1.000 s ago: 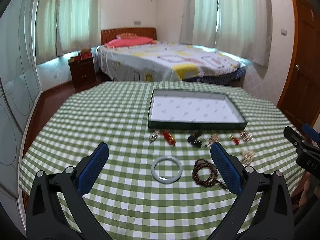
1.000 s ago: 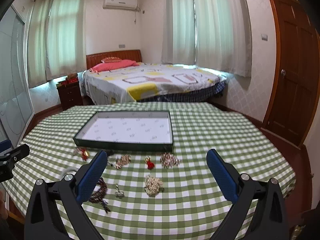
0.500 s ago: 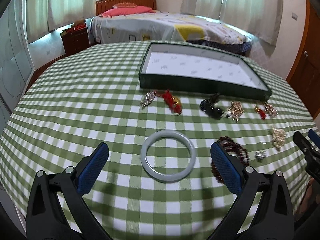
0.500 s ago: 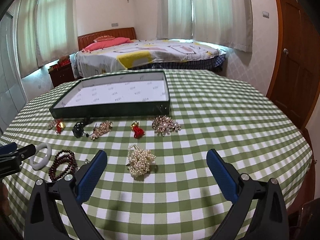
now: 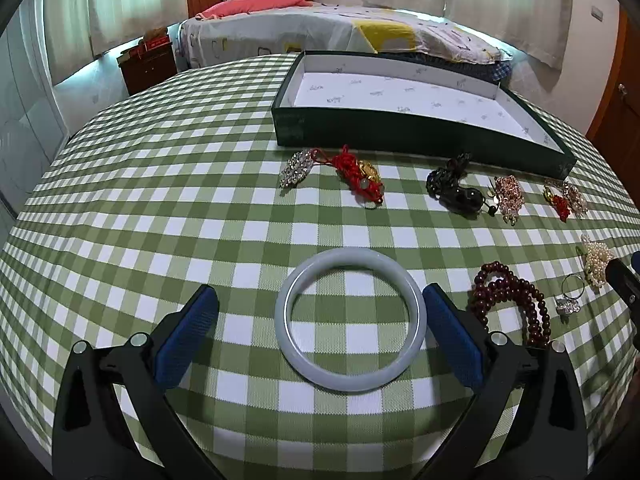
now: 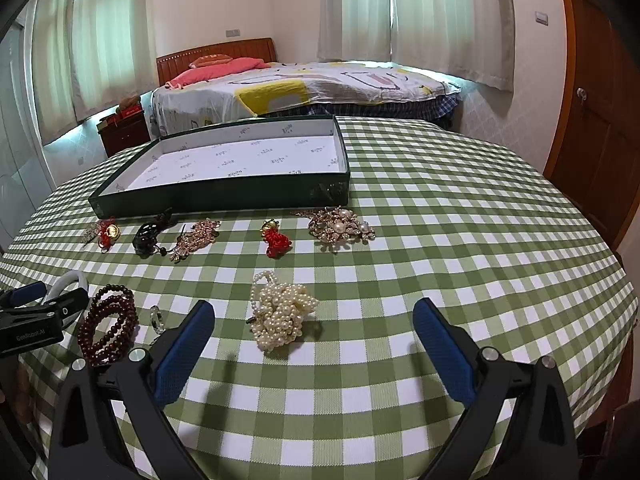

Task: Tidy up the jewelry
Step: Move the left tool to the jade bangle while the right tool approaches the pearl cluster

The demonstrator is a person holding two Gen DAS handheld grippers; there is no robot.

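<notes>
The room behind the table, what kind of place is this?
Most likely a home bedroom. A made bed with a pink pillow and a wooden headboard stands behind the checked table, with curtained windows and a nightstand beside it.

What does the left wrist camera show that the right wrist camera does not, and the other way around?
Only the left wrist view shows the whole pale bangle, lying flat between the open left gripper's fingers; the right view catches just a piece of it behind that gripper.

Only the right wrist view shows the open right gripper from behind, just short of the pearl cluster, and the large gold brooch clearly.

Both show the empty green tray, the checked tablecloth, the dark red bead bracelet, the small ring and the bed.
</notes>
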